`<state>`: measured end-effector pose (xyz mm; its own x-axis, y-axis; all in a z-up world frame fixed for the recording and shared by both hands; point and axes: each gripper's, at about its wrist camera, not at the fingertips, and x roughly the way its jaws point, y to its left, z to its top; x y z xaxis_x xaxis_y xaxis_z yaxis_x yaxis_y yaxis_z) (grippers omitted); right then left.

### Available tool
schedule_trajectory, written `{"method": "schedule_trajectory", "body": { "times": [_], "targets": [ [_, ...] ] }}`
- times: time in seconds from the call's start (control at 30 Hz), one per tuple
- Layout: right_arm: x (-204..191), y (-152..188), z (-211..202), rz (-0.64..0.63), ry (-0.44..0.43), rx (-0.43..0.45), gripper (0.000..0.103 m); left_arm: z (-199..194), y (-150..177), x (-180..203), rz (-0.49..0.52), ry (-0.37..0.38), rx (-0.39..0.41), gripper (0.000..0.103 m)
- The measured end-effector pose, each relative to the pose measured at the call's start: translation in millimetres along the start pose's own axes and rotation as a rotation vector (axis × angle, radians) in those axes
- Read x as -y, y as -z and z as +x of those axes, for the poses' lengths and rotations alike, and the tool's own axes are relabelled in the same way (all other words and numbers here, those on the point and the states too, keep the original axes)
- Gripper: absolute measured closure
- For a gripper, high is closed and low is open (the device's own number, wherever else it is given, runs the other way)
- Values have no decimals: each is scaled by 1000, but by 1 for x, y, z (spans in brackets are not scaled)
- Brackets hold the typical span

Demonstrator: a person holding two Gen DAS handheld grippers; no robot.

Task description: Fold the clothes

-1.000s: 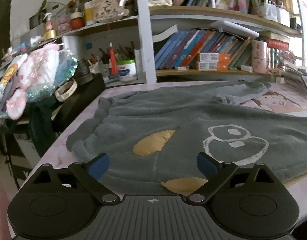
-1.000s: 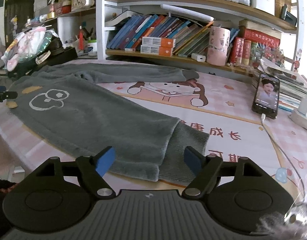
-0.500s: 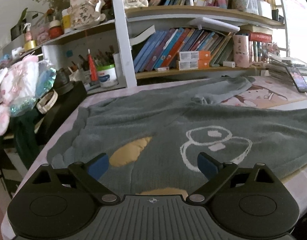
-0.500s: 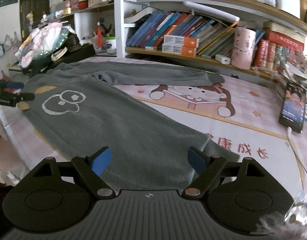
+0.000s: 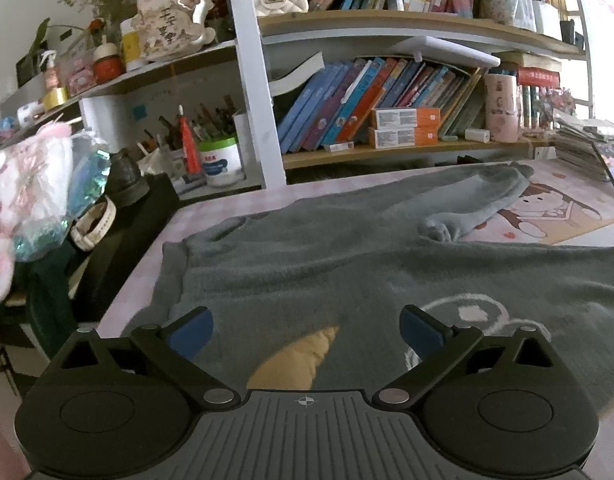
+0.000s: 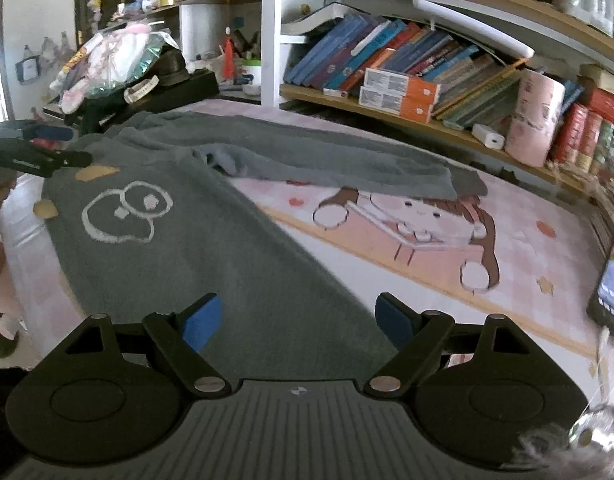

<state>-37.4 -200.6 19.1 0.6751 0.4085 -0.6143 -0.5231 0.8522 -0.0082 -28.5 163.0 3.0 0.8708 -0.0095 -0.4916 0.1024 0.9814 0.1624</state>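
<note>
A grey fleece garment [image 5: 347, 264] [image 6: 211, 248] lies spread flat on the table, with a white outline drawing [image 6: 125, 216] and tan patches [image 5: 295, 360] on it. One long part [image 6: 327, 160] stretches away along the shelf side. My left gripper [image 5: 305, 330] hovers open over the garment's near edge by a tan patch, nothing between its blue pads. My right gripper [image 6: 297, 320] stands open above the other end of the grey cloth, also empty. In the right wrist view the left gripper [image 6: 47, 148] shows at the far left edge.
A pink cartoon table mat [image 6: 447, 240] covers the table. A phone [image 6: 611, 292] lies at its right edge. Bookshelves [image 5: 387, 112] full of books run along the back. A black box with bagged clothes [image 5: 39, 184] stands off the table's left end.
Both grippers have slid leftward along the garment: the white drawing and tan patch shifted right in the left view, and the cuffed end left the right view. The right jaws widened slightly.
</note>
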Motion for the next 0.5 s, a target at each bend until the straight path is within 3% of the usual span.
{"method": "schedule_trajectory", "body": {
  "times": [0.5],
  "targets": [
    [82, -72, 77, 6, -12, -27, 20, 74, -51, -23, 77, 17, -26, 2]
  ]
}}
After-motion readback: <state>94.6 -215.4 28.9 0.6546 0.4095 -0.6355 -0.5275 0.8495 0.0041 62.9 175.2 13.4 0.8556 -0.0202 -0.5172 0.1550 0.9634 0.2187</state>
